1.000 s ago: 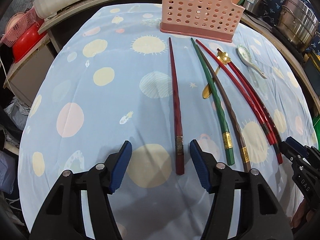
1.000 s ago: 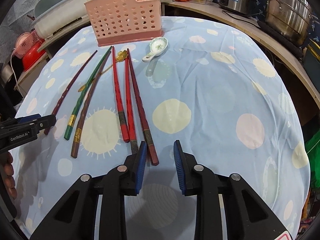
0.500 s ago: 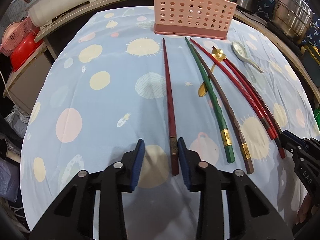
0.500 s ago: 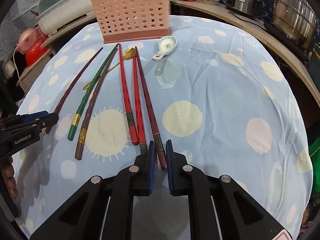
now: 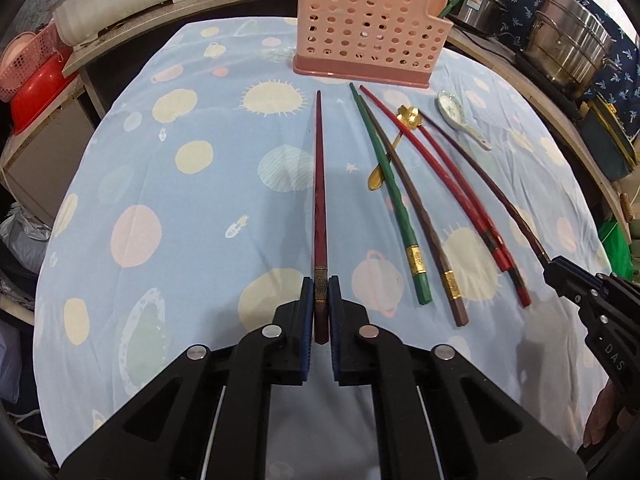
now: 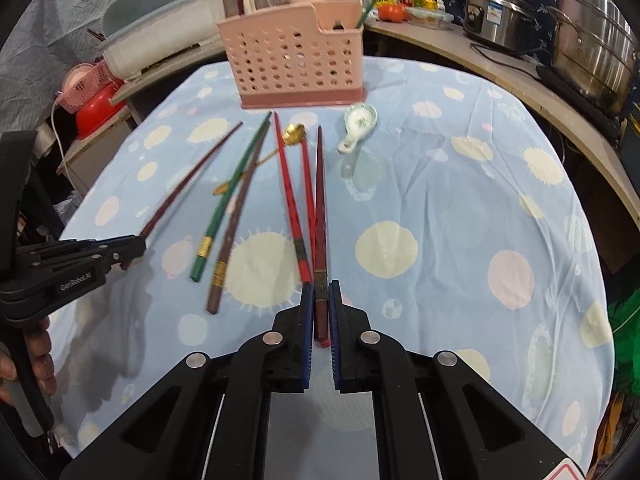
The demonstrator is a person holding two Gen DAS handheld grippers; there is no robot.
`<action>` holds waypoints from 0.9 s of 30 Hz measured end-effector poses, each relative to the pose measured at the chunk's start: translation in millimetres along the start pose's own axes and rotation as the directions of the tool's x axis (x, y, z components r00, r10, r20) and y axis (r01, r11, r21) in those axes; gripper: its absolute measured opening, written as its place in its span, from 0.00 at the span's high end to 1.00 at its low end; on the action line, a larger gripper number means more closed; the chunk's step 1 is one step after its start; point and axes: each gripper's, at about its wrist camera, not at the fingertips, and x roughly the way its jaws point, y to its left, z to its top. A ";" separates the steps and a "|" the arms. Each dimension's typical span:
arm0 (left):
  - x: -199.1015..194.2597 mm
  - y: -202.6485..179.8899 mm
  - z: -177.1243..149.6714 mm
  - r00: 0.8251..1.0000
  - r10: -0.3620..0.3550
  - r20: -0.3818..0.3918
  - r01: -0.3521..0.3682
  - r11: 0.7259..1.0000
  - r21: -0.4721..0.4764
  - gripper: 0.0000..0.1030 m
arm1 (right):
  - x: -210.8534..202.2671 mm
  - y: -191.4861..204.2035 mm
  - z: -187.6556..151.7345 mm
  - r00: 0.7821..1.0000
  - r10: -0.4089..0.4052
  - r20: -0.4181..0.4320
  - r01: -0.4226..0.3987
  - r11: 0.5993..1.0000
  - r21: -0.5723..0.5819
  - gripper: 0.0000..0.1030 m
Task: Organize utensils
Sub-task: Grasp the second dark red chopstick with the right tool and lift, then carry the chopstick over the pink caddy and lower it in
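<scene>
A pink perforated holder stands at the far side of the blue spotted tablecloth. My left gripper has its jaws closing, and its pads press on the near end of a dark red chopstick. My right gripper is closing too, pinching the end of another dark red chopstick. Between them lie a green chopstick, a brown chopstick, two red chopsticks, a gold spoon and a white ceramic spoon.
Steel pots stand on the counter at the right. A white tub, a red basin and a pink basket are off the table at the left. A person's hand holds the left gripper.
Both grippers went from open to shut on a chopstick end each. The right gripper rose a little with its chopstick, which now crosses over the red pair.
</scene>
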 end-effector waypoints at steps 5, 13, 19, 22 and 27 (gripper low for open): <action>-25.0 1.7 2.9 0.999 -0.016 0.032 0.017 1.000 -0.016 0.93 | -27.4 6.0 10.3 0.998 0.022 0.056 -0.022 1.000 0.001 0.93; -70.6 1.1 20.8 0.991 -0.023 0.132 0.026 0.999 -0.019 0.93 | -71.5 2.3 35.7 0.987 0.034 0.156 -0.039 0.999 0.029 0.93; -95.9 1.1 39.6 0.978 -0.021 0.207 0.025 1.000 -0.016 0.93 | -91.3 -1.6 54.9 0.978 0.034 0.207 -0.044 0.998 0.045 0.93; -108.1 0.6 50.7 0.969 -0.019 0.245 0.023 1.000 -0.014 0.93 | -99.7 -4.4 64.1 0.972 0.038 0.233 -0.052 0.997 0.055 0.93; -122.1 -0.2 64.4 0.957 -0.023 0.288 0.026 1.000 -0.007 0.93 | -110.4 -6.6 78.5 0.963 0.047 0.267 -0.066 0.996 0.062 0.93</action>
